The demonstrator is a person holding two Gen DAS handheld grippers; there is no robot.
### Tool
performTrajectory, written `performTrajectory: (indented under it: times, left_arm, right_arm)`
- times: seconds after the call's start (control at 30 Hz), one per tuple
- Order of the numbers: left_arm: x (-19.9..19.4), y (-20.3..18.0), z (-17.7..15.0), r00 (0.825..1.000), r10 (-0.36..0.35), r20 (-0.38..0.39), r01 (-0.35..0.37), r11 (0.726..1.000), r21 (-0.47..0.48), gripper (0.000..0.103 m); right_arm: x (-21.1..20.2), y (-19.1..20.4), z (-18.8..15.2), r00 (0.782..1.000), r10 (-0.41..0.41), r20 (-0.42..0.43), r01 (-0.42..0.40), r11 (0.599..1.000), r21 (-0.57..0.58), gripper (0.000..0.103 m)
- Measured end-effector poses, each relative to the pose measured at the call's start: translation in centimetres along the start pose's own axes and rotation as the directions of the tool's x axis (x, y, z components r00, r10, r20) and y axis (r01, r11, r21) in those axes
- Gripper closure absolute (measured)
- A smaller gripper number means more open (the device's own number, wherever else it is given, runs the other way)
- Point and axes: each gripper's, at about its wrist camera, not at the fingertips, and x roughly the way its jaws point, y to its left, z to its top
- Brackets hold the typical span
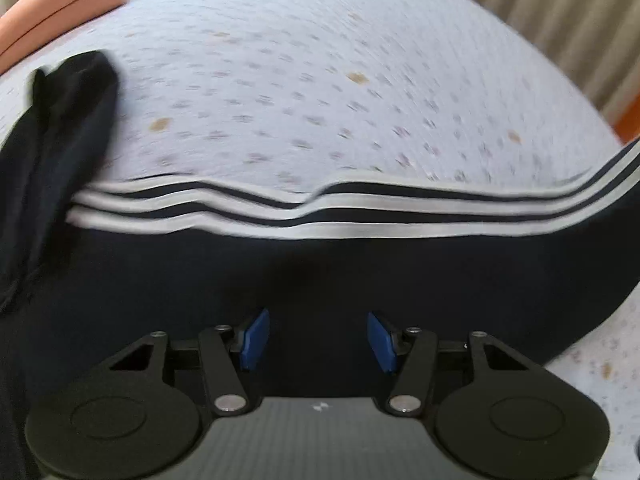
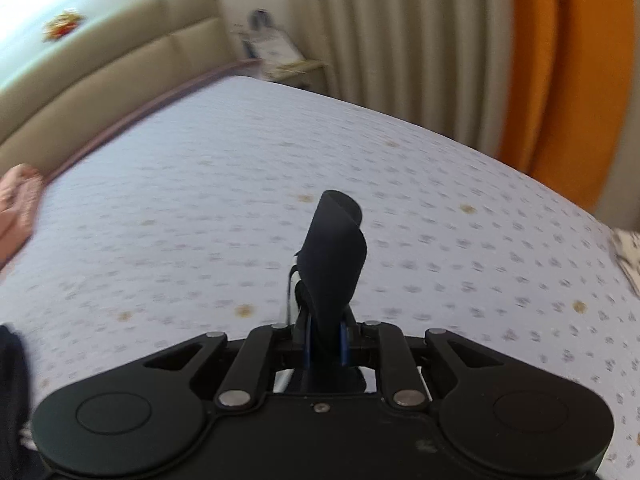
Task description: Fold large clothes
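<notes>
A dark navy garment (image 1: 320, 272) with white side stripes (image 1: 280, 216) lies spread across the patterned bed sheet (image 1: 320, 80). One bunched end (image 1: 60, 128) rises at the left. My left gripper (image 1: 318, 340) hovers over the dark cloth, its blue pads (image 1: 254, 340) well apart and no fold seen pinched between them. My right gripper (image 2: 326, 344) is shut on a fold of the same navy garment (image 2: 334, 248), which curls up beyond the fingers; a white stripe edge (image 2: 290, 292) shows beside it. It is lifted above the sheet (image 2: 200, 220).
A pink-orange cloth (image 1: 60, 0) lies at the bed's far left, also visible as a pink cloth (image 2: 16, 208). A beige headboard (image 2: 100, 68), a cluttered nightstand (image 2: 288, 64), cream curtains (image 2: 400, 40) and an orange curtain (image 2: 560, 80) ring the bed. More dark cloth (image 2: 12, 380) sits low left.
</notes>
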Motion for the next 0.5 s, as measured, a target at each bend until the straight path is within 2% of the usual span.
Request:
performTrajectory:
  times: [0.07, 0.17, 0.33, 0.5]
  left_arm:
    - [-2.1, 2.3, -1.1, 1.000, -0.007, 0.020, 0.008, 0.999, -0.053, 0.046]
    - [-5.4, 6.2, -3.6, 0.999, 0.018, 0.040, -0.014, 0.993, -0.118, 0.046]
    - [-9.8, 13.6, -8.4, 0.996, 0.074, 0.053, -0.062, 0.977, -0.202, 0.046]
    - [-12.9, 21.7, -12.6, 0.994, 0.105, 0.021, -0.096, 0.961, -0.260, 0.046]
  right_arm:
    - [-1.4, 1.8, -0.7, 0.996, 0.088, 0.014, -0.087, 0.996, -0.034, 0.086]
    - [-3.7, 6.6, -2.4, 0.973, 0.230, 0.011, -0.227, 0.968, -0.102, 0.086]
    - [-7.6, 17.1, -6.5, 0.906, 0.417, -0.066, -0.421, 0.879, -0.225, 0.085]
    - [-10.7, 30.0, -12.7, 0.835, 0.524, -0.166, -0.548, 0.772, -0.321, 0.084]
